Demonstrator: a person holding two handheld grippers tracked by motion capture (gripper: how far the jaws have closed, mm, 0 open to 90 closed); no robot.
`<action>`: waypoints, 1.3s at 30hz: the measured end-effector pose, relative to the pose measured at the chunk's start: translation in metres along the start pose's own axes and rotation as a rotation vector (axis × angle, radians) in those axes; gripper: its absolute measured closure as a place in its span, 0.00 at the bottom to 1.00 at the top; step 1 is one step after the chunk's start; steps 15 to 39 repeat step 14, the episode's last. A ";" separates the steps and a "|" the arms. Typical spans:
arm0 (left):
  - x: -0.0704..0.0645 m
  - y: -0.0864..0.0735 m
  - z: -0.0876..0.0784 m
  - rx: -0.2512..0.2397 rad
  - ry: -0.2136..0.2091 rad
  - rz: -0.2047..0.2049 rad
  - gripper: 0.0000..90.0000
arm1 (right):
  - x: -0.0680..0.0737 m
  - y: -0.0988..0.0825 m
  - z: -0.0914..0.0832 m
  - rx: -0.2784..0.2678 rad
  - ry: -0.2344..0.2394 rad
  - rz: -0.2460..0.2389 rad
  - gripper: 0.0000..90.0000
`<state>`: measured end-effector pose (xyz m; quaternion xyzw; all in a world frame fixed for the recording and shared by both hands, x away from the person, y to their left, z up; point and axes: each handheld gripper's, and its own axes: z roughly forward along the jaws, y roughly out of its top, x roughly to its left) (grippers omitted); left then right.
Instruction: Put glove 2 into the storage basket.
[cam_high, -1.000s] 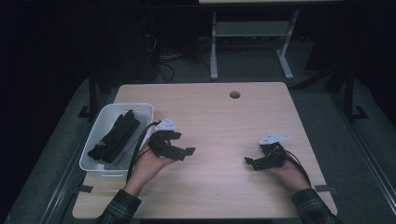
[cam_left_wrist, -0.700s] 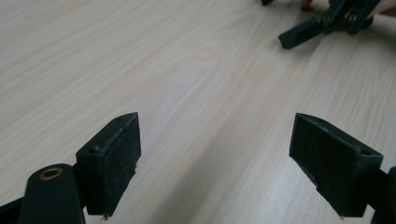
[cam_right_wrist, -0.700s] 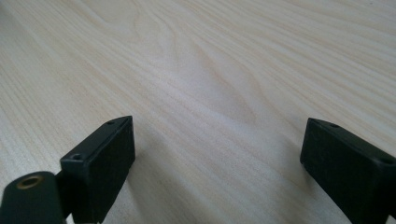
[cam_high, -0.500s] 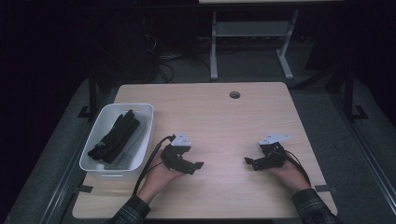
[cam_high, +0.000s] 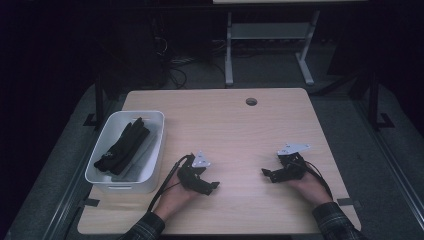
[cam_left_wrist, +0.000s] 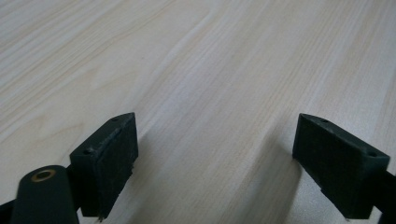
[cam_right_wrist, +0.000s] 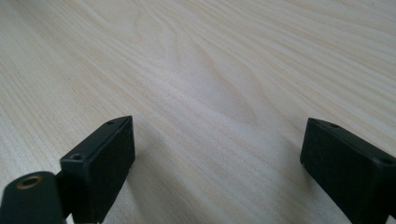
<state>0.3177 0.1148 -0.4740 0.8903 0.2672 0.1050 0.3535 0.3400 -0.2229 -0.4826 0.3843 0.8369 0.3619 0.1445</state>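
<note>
A light wooden table (cam_high: 235, 130) carries a white bin (cam_high: 150, 150) at its left edge

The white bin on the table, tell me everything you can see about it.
The bin is a white rectangular tub, plastic by its look, with rounded corners and a rolled rim. It stands upright and open at the table's left edge, its long side running away from the person. Inside lies a bundle of black items over something grey. The left gripper is near its front right corner, not touching it.
</note>
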 end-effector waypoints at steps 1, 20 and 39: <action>0.000 -0.002 0.000 -0.016 -0.003 0.006 0.14 | 0.000 0.000 0.000 0.001 0.001 0.002 0.11; 0.001 -0.005 0.001 -0.047 -0.014 0.016 0.14 | 0.001 0.000 0.000 0.002 0.001 0.003 0.11; 0.001 -0.005 0.001 -0.047 -0.014 0.016 0.14 | 0.001 0.000 0.000 0.002 0.001 0.003 0.11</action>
